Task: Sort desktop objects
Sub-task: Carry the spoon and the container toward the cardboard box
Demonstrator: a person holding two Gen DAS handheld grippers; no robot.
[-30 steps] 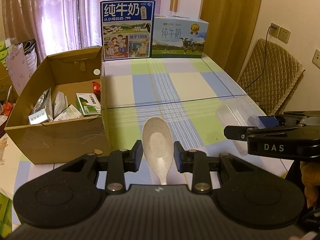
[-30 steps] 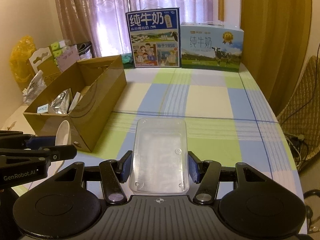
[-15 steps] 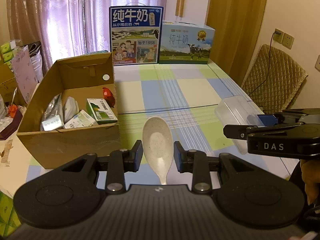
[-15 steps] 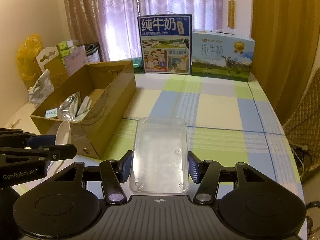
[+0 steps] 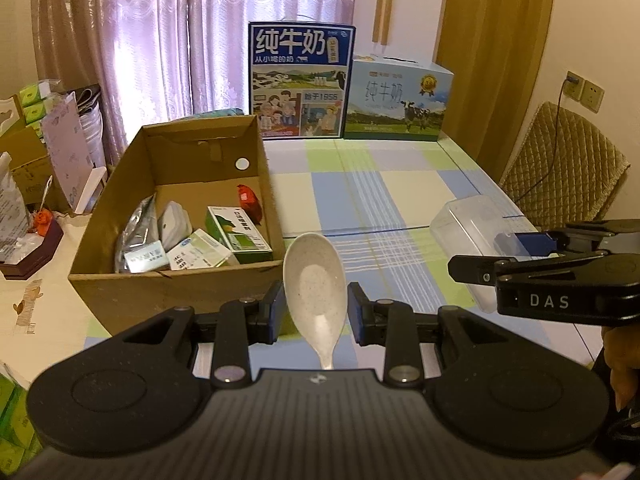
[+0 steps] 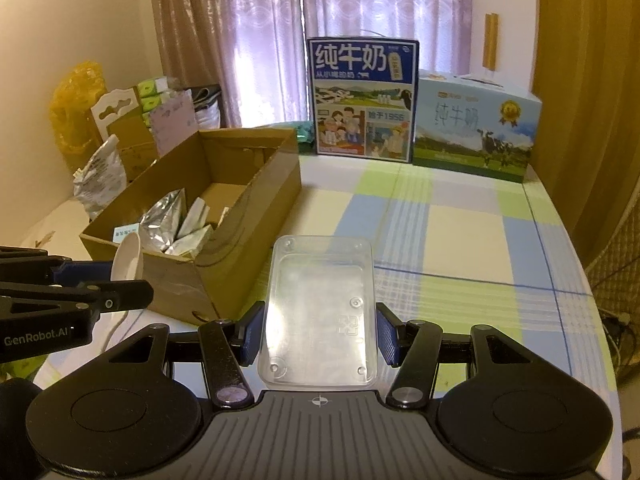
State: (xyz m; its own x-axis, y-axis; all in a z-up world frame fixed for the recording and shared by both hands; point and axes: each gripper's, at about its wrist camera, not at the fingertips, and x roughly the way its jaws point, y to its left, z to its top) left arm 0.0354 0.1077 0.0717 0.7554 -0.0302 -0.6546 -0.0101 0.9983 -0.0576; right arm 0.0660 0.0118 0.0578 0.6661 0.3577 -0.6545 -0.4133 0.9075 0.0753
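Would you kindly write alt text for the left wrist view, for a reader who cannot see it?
The left gripper holds a speckled white spoon between its jaws, bowl forward, above a checked tablecloth. An open cardboard box of packets sits ahead on the left; the right gripper holds a clear plastic container. Two milk cartons stand at the far edge.

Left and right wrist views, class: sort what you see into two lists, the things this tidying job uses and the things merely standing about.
Part of the job:
- white spoon, in the left gripper
- clear plastic tray, in the right gripper
- cardboard box of packets

Just standing about:
- two milk cartons at the table's far end
- wicker chair
- curtains
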